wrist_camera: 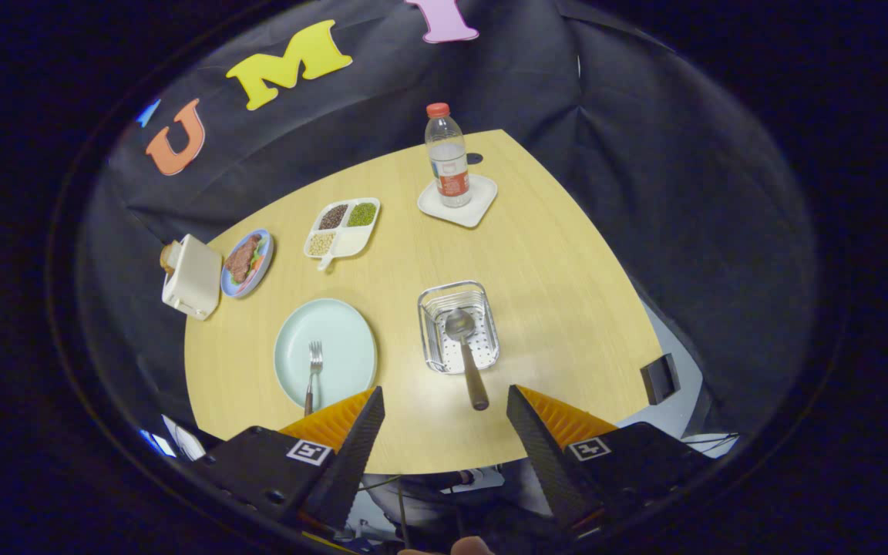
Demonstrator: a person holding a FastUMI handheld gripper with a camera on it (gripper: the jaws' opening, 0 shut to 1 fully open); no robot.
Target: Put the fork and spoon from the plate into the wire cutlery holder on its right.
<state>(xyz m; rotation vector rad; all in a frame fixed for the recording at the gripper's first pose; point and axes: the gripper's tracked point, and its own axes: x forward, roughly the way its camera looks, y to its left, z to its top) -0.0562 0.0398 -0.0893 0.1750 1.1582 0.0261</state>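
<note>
The gripper (pixel 444 405) is hovering high above a pale wooden table (pixel 552 270), its two fingers spread wide with nothing between them. Beneath and behind the fingers, dark shapes near the table's near edge are too murky to make out.

Just beyond the fingers, a spoon (pixel 465 354) is lying with its bowl inside the wire cutlery holder (pixel 459 327) and its dark handle sticking out over the holder's near rim toward the gap between the fingers. The holder is sitting on the table just to the right of a pale green plate (pixel 326 351).

On that plate a fork (pixel 313 374) is resting, tines pointing away; the end of its handle is passing behind the left finger's tip and is being cut off there.

A small dark block (pixel 660 378) is sitting at the table's right edge, its nature unclear.

Farther back, a white divided tray (pixel 342 227) is holding three heaps of what look like grains or beans, too small to tell apart. Left of it, a blue-rimmed dish (pixel 247 262) is carrying food that is hard to identify, and a white boxy container (pixel 193 276) is standing at the table's left edge, partly hiding a brownish item behind it.

At the far side, a clear bottle (pixel 448 158) with a red cap is standing upright on a white square coaster (pixel 458 202), with a small dark spot (pixel 475 159) on the table just behind.
</note>
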